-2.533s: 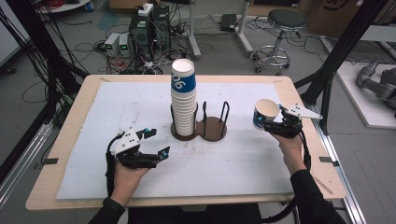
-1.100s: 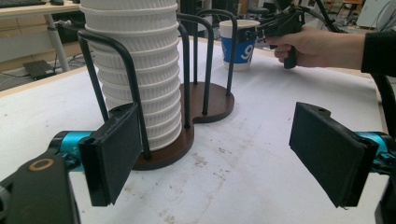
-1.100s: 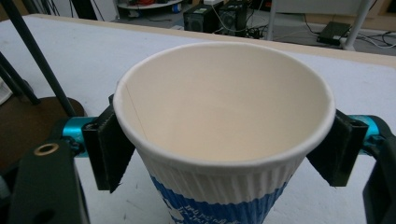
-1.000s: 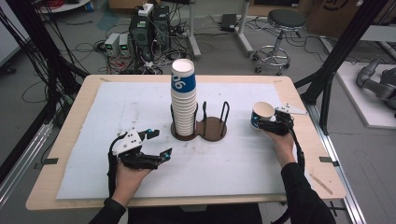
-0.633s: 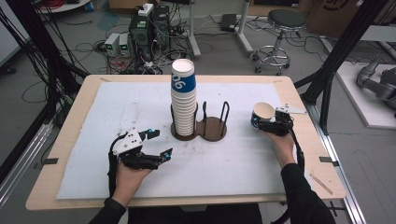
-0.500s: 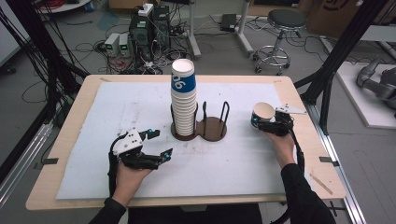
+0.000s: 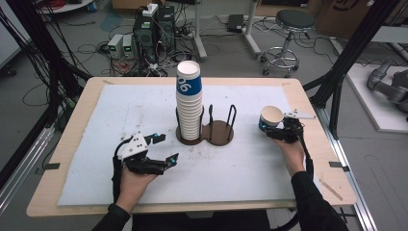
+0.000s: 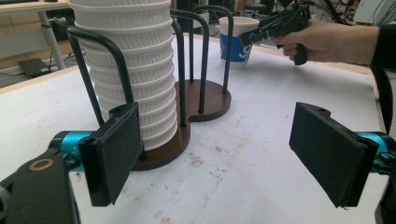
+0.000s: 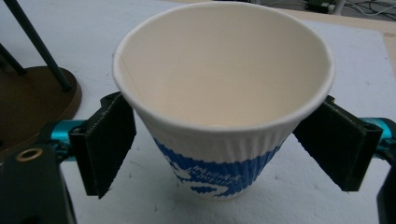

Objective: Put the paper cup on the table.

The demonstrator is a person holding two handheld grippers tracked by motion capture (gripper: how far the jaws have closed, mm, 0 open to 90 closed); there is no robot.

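The left tool [image 7: 161, 148] waits open and empty at the near left of the bench [image 7: 67, 192], aimed at the paper cup stack [image 7: 188, 103] in the wooden cup holder [image 7: 219, 132]. At the right, the right tool [image 7: 272, 131] has just been opening its jaws around the single paper cup [image 7: 271, 118], apparently releasing it. That cup stands upright on the bench, mouth up, long axis vertical, right of the holder.

A wooden table [image 7: 86, 103] carries a white mat [image 7: 144, 103], a brown cup rack [image 7: 219, 134] and a seemingly upright paper cup [image 7: 270, 119].
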